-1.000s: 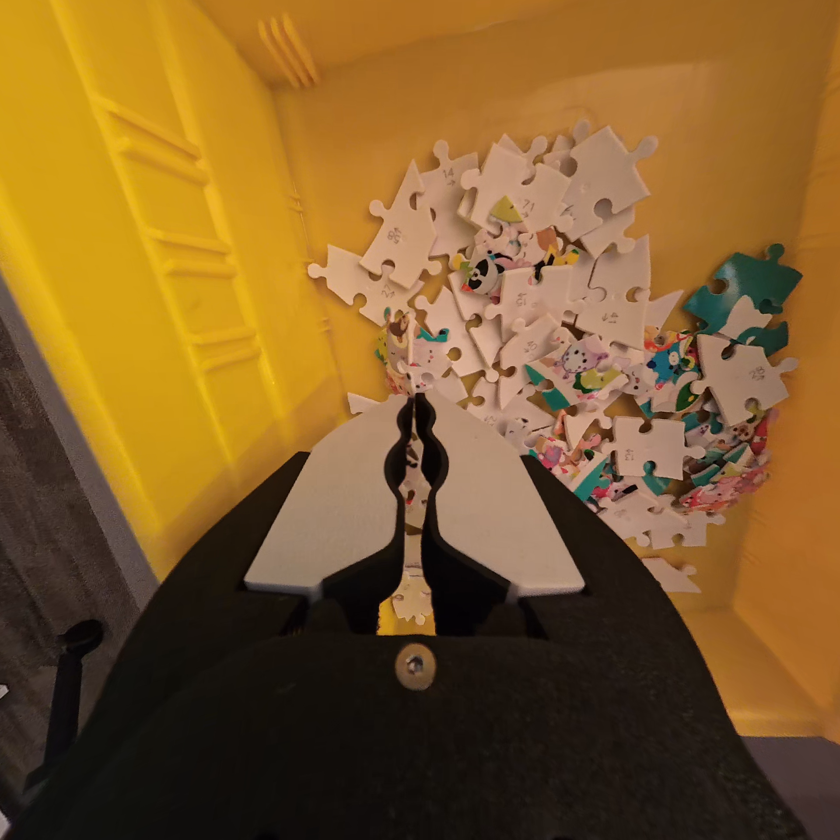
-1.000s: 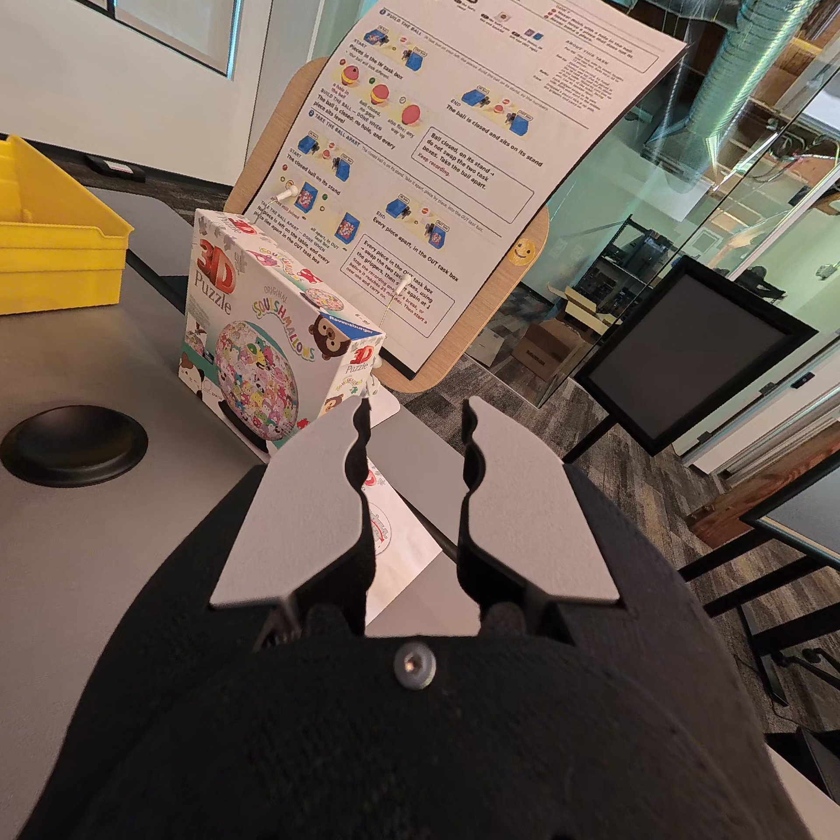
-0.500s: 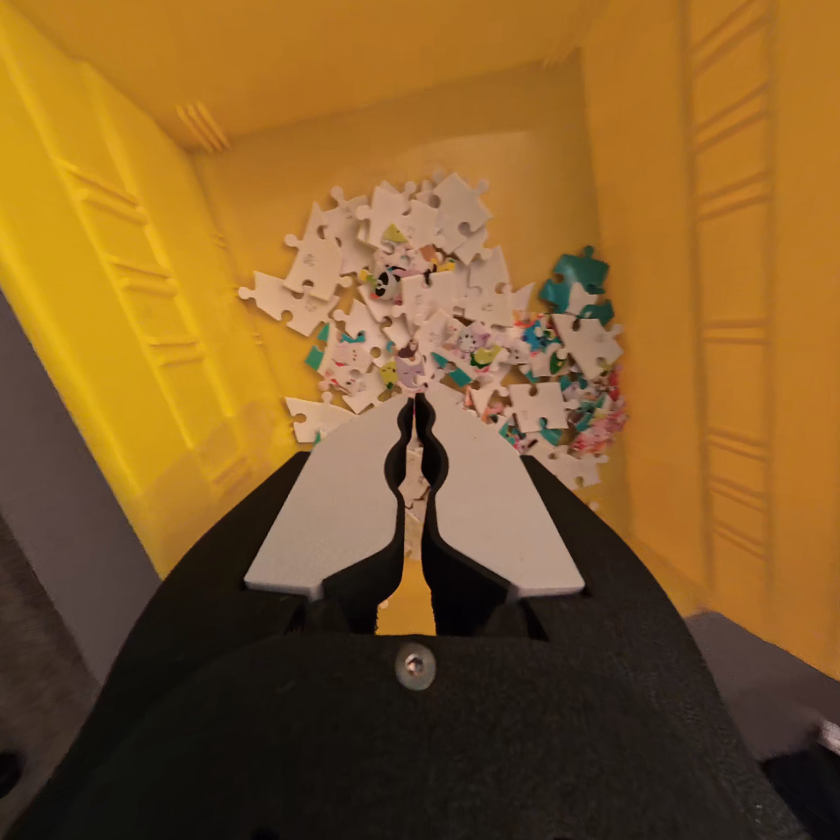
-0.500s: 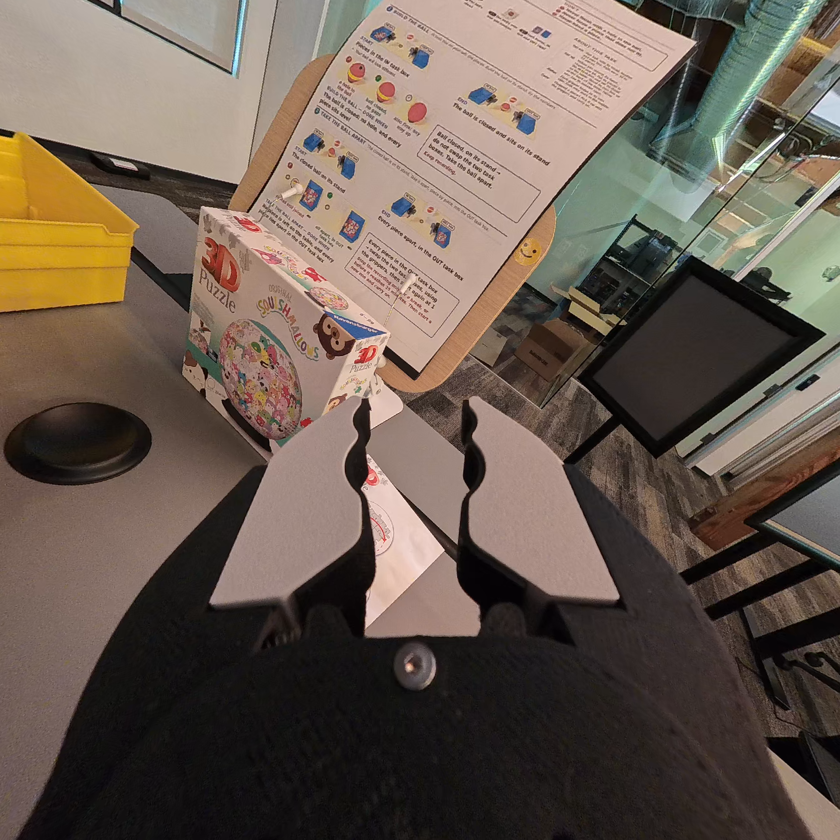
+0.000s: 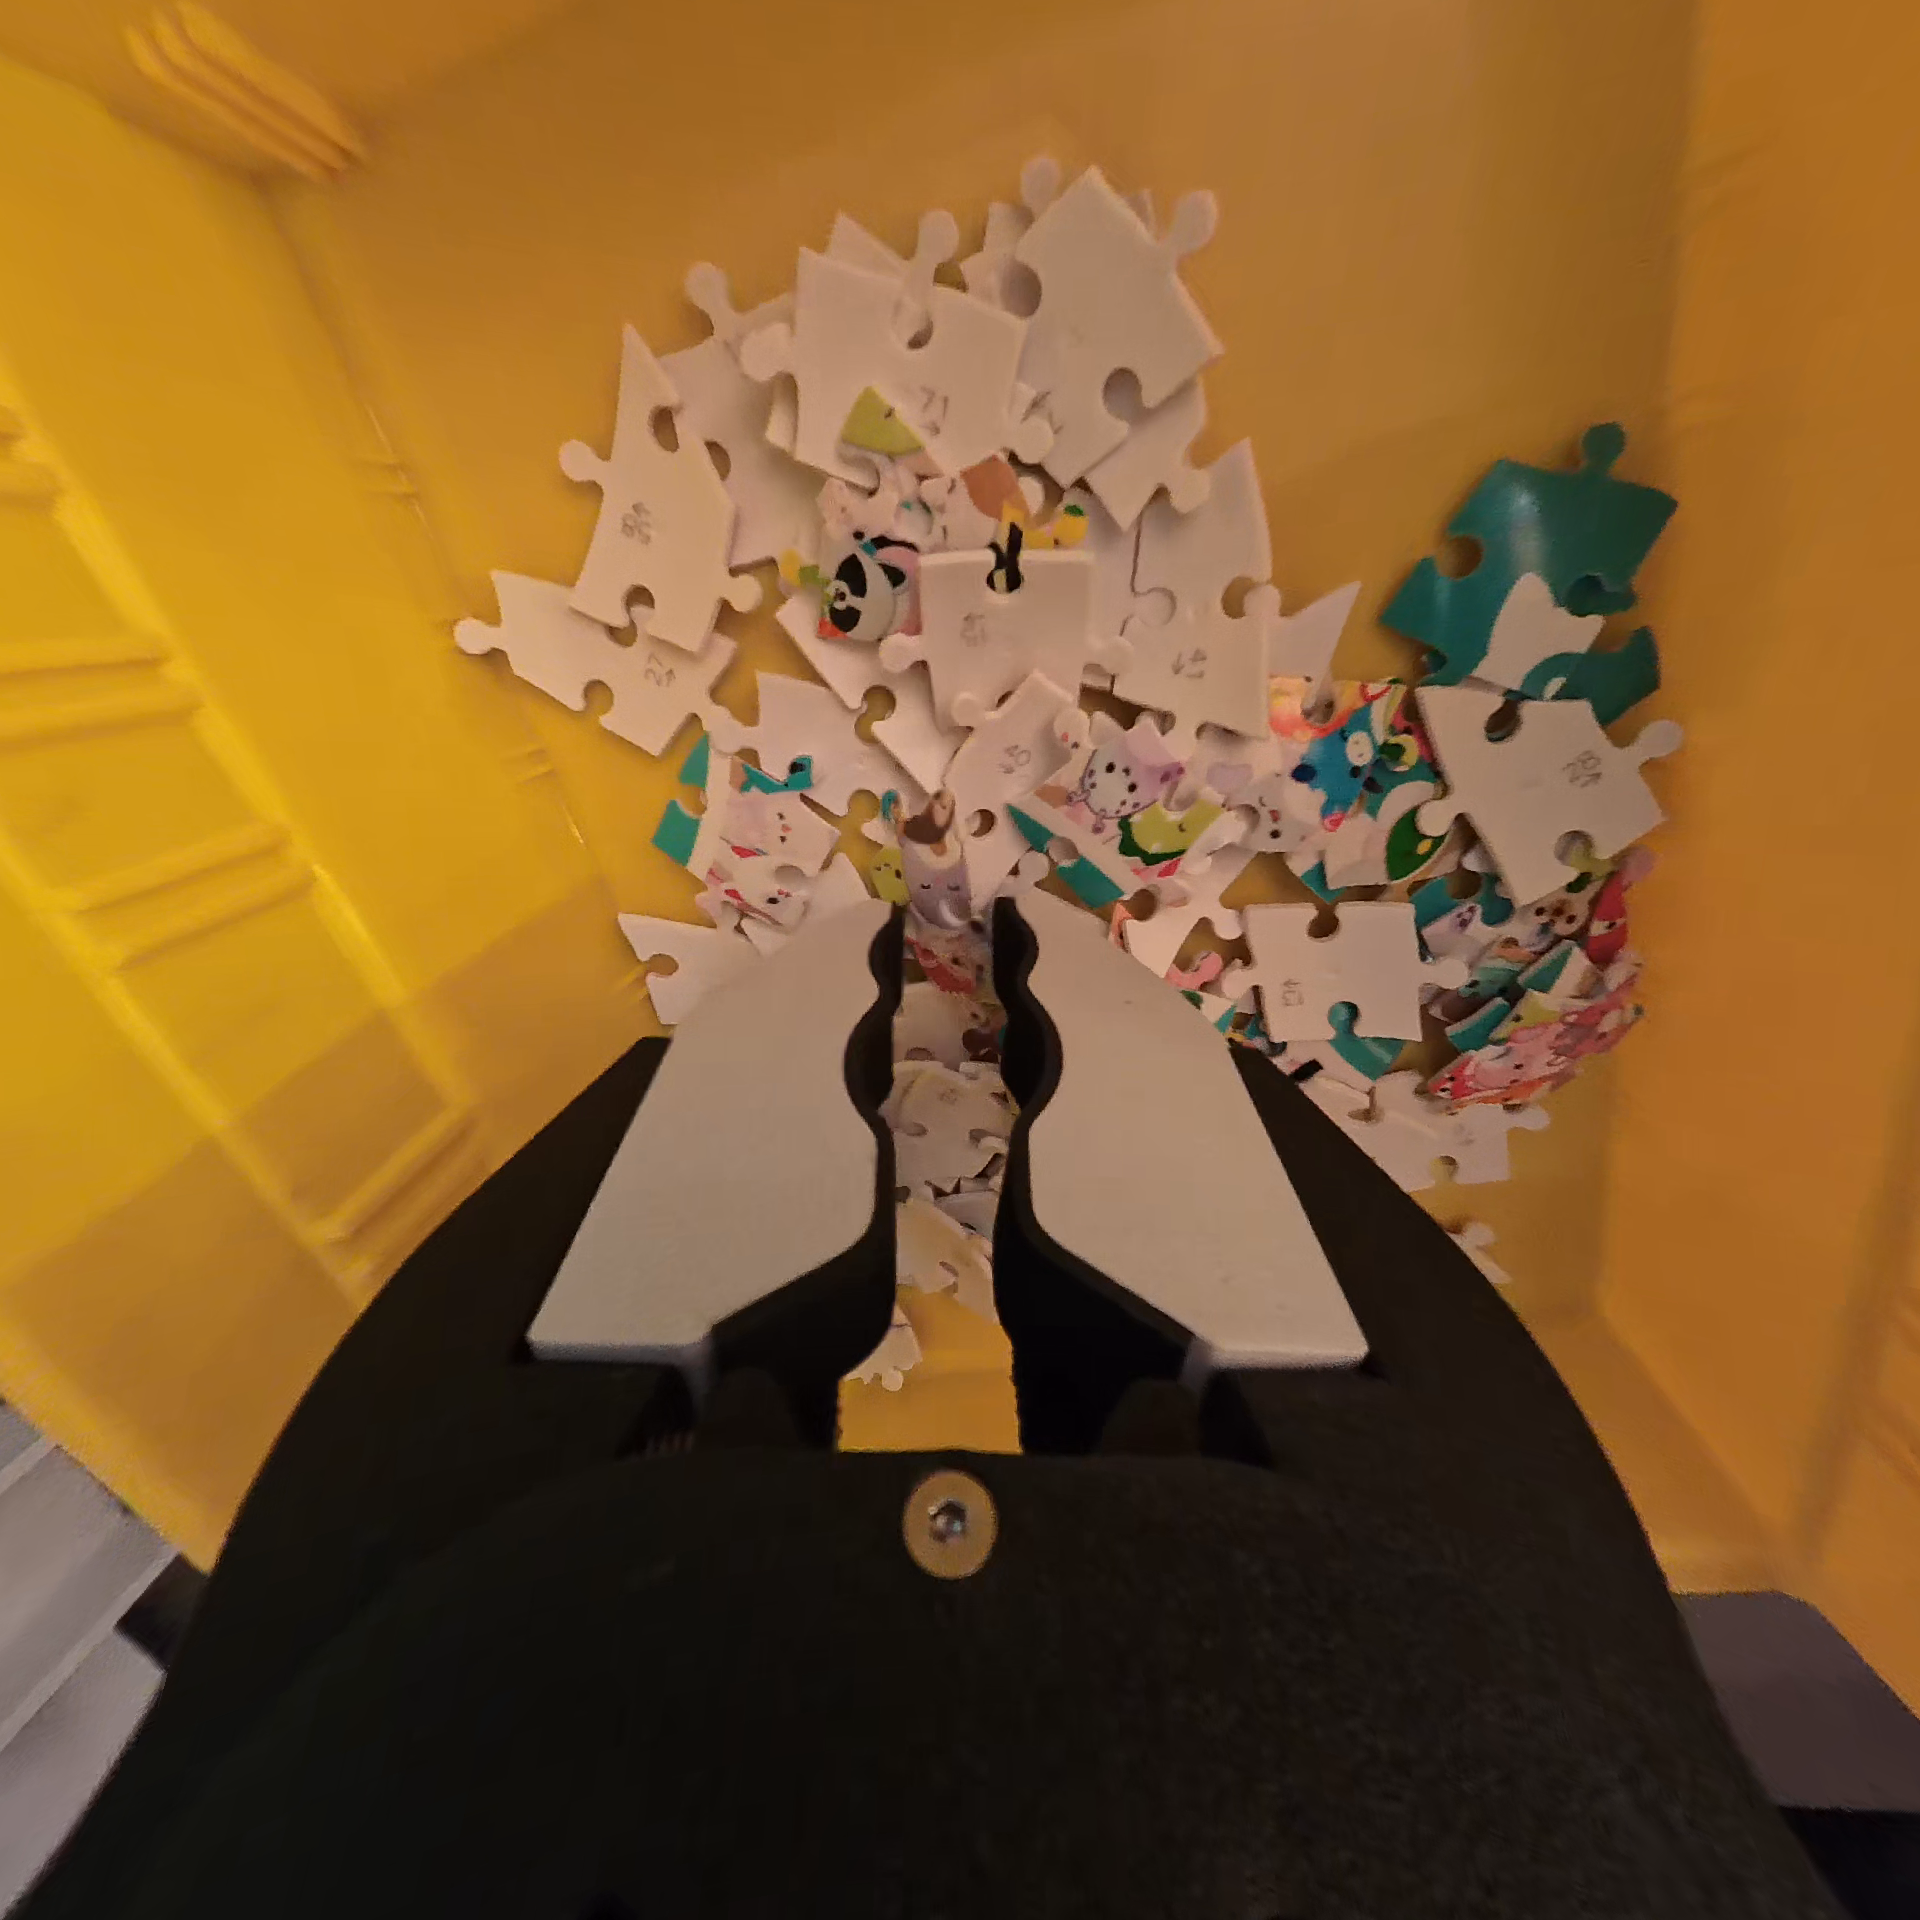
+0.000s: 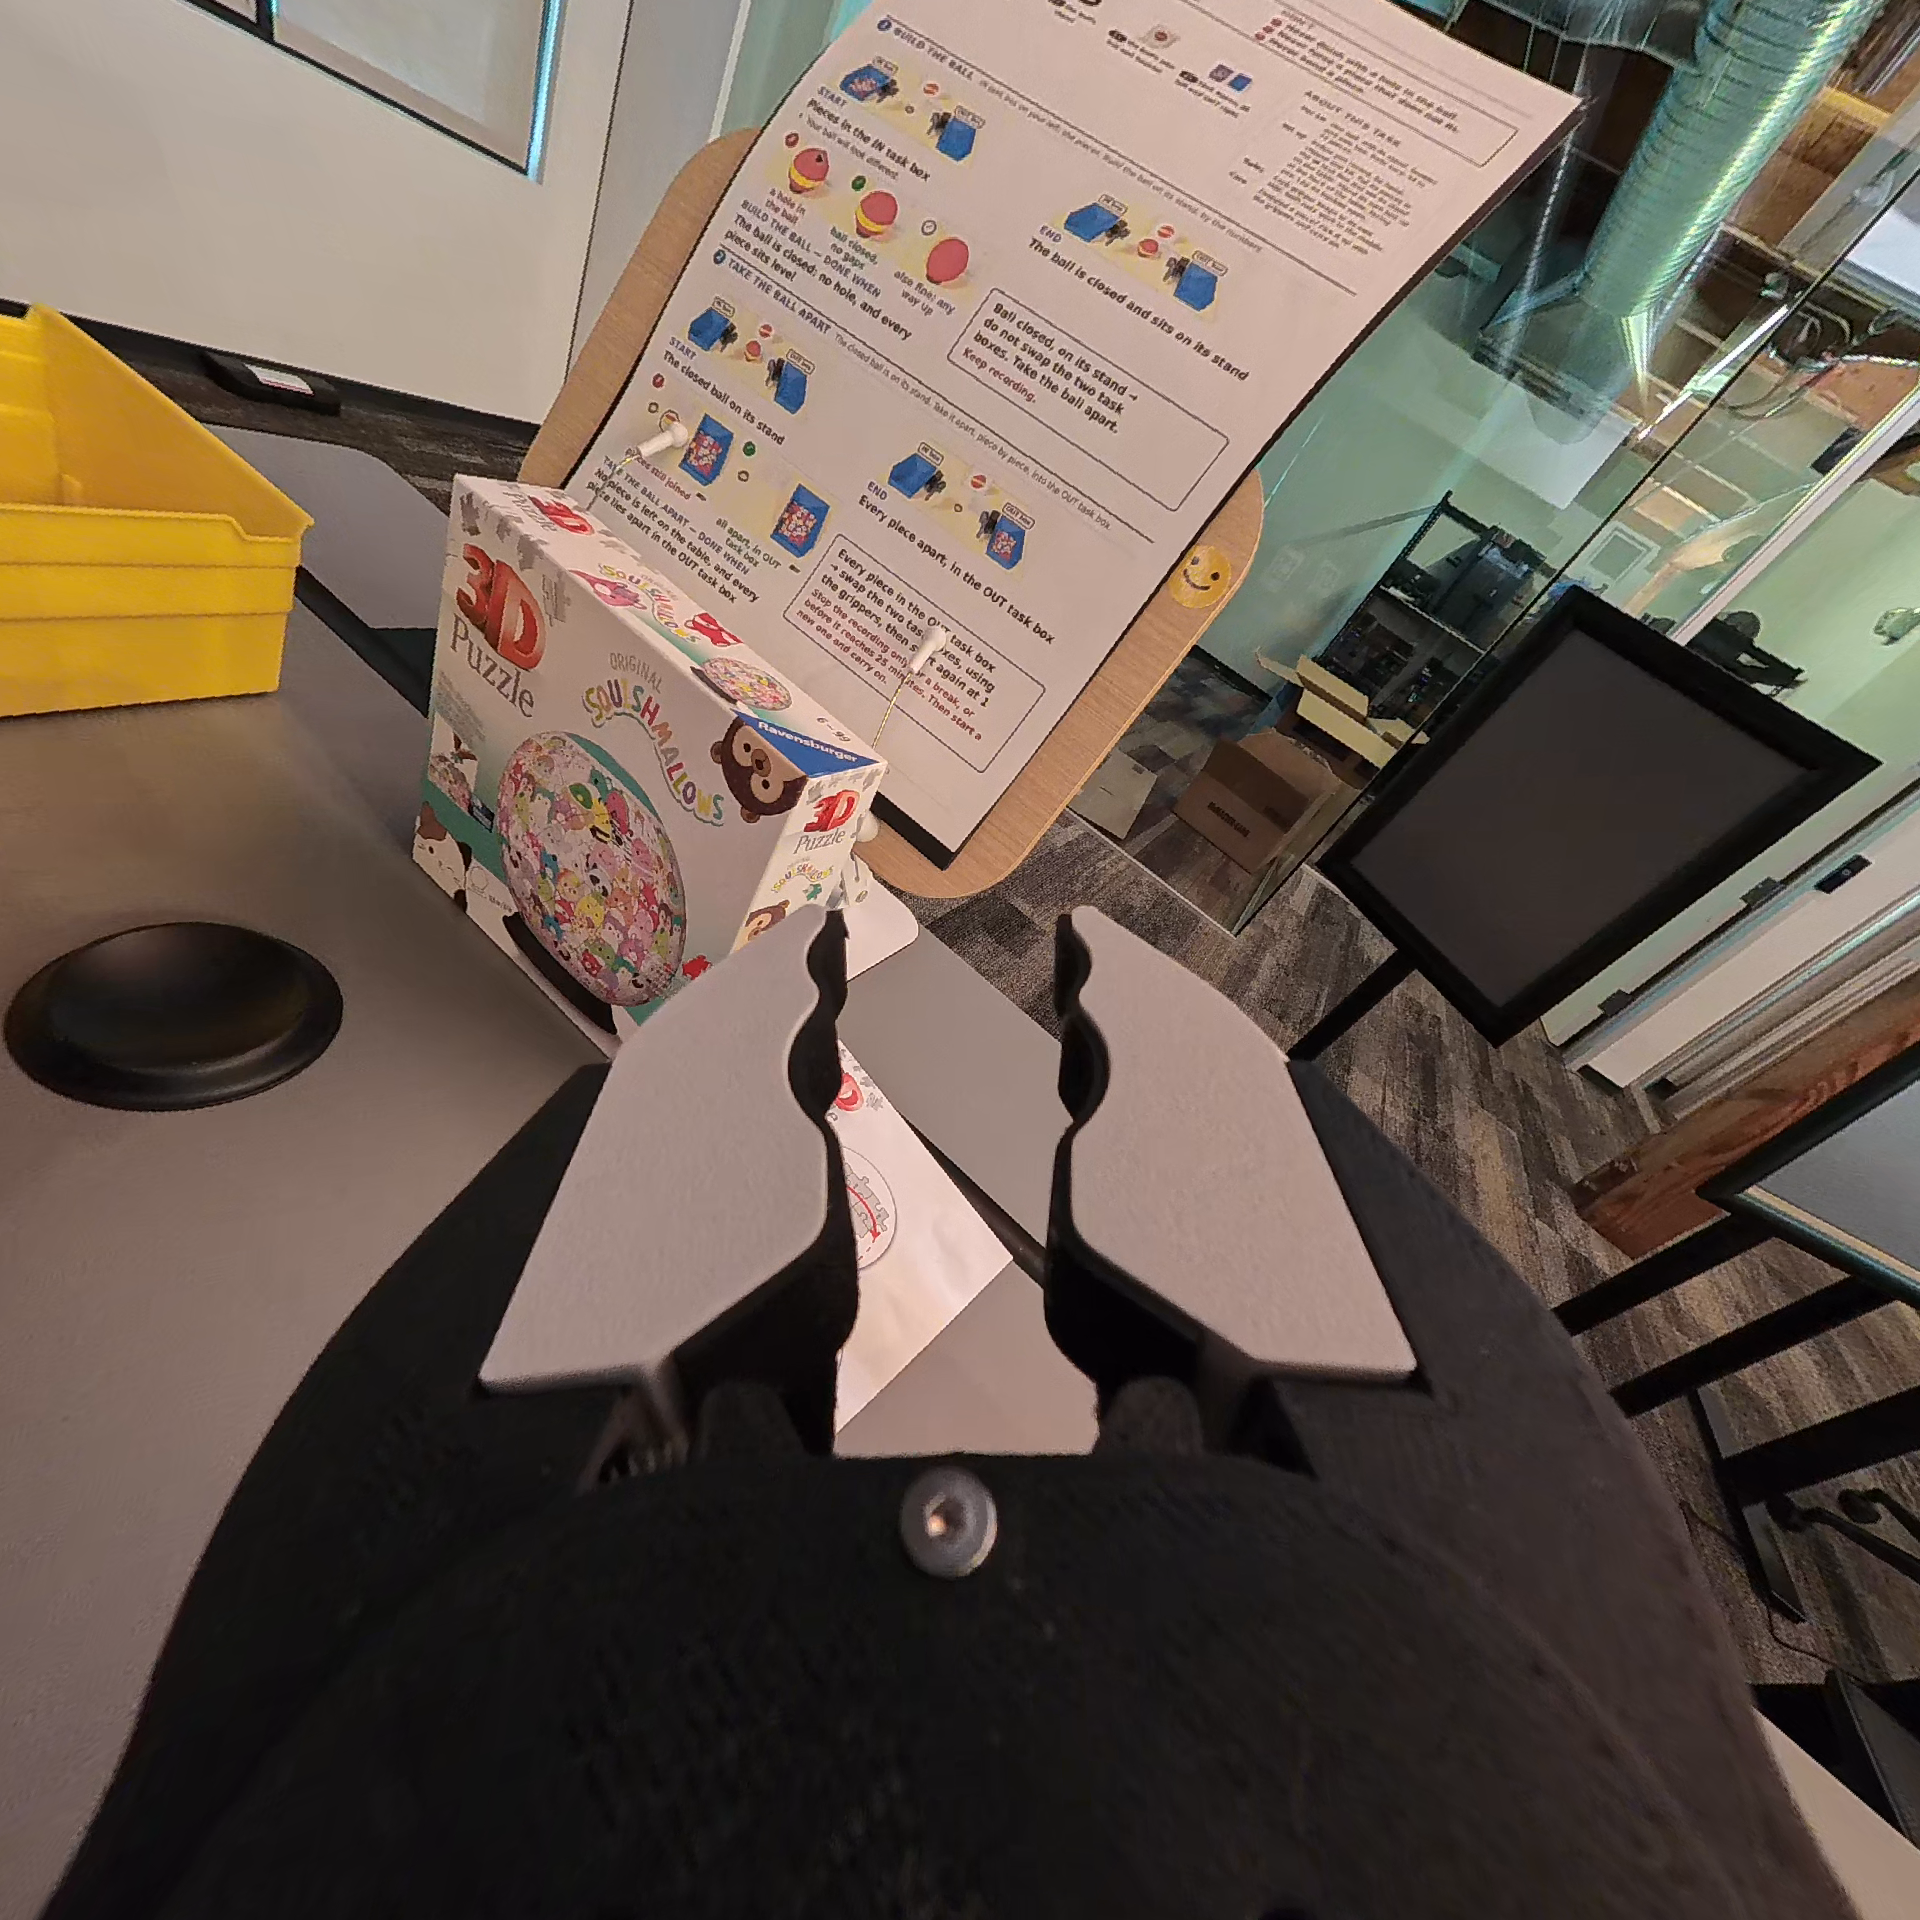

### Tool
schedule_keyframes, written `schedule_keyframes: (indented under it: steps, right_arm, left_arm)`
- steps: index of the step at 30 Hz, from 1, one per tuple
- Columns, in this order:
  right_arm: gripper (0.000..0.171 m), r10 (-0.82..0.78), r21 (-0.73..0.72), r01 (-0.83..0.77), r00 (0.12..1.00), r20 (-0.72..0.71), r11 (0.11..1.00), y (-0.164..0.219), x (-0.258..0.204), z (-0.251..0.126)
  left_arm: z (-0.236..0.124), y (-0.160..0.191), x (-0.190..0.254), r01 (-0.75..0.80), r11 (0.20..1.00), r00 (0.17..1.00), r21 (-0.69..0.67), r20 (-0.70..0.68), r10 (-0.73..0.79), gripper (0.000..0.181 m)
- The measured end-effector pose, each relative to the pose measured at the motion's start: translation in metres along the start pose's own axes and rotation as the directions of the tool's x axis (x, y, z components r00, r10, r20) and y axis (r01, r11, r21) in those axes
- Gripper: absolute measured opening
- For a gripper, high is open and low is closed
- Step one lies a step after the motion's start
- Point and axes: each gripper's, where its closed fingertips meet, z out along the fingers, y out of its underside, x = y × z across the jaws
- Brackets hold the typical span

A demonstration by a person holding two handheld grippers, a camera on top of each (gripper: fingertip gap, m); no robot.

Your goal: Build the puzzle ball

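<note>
My left gripper [image 5: 943, 914] is inside a yellow bin [image 5: 312, 727], low over a heap of loose puzzle pieces [image 5: 1039, 623]. Its jaws stand a narrow gap apart, and pieces of the heap show through the gap. Most pieces lie white side up, some show colourful prints, and a few teal ones [image 5: 1527, 540] lie at the right. A purple and brown printed piece [image 5: 940, 862] lies just past the fingertips. My right gripper [image 6: 951, 925] is open and empty above the grey table [image 6: 208, 1299], pointing toward the puzzle box [image 6: 623, 769].
A black round stand [image 6: 171, 1013] sits on the table at the left. A yellow bin [image 6: 125, 561] stands at the far left. An instruction board [image 6: 1039, 364] stands behind the box. A paper sheet [image 6: 914, 1226] lies under the right gripper. The table edge and floor are to the right.
A second ago my left gripper was shut on a piece held edge-on. It has since moved closer to the heap and its jaws have parted. The right gripper has barely moved.
</note>
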Motion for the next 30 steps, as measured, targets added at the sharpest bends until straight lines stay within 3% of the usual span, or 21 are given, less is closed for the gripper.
schedule_keyframes:
  steps: [5, 16, 20, 26, 30]
  right_arm:
    - [0.039, 0.0, -0.001, 0.0, 1.0, 0.001, 1.0, 0.001, 0.0, 0.001]
    - [0.039, 0.0, -0.002, 0.0, 1.0, 0.007, 1.0, 0.0, -0.002, 0.001]
    - [0.039, -0.001, -0.005, 0.001, 1.0, 0.01, 1.0, 0.001, -0.003, 0.002]
    - [0.039, 0.001, -0.004, -0.001, 1.0, 0.01, 1.0, 0.001, -0.003, 0.003]
    - [0.039, -0.004, -0.009, 0.005, 1.0, 0.017, 1.0, 0.002, -0.006, 0.004]
  left_arm:
    - [-0.017, -0.001, -0.003, 0.026, 0.997, 0.998, 0.066, -0.059, -0.023, 0.002]
    - [-0.047, 0.004, 0.021, 0.154, 0.979, 0.879, 0.134, -0.47, -0.074, 0.002]
    - [-0.042, 0.003, 0.025, 0.133, 0.983, 0.883, 0.123, -0.465, -0.061, 0.002]
    - [-0.035, -0.054, 0.058, 0.226, 0.942, 0.834, 0.248, -0.549, -0.056, 0.002]
    - [-0.019, -0.071, 0.084, 0.218, 0.941, 0.819, 0.26, -0.573, -0.032, 0.002]
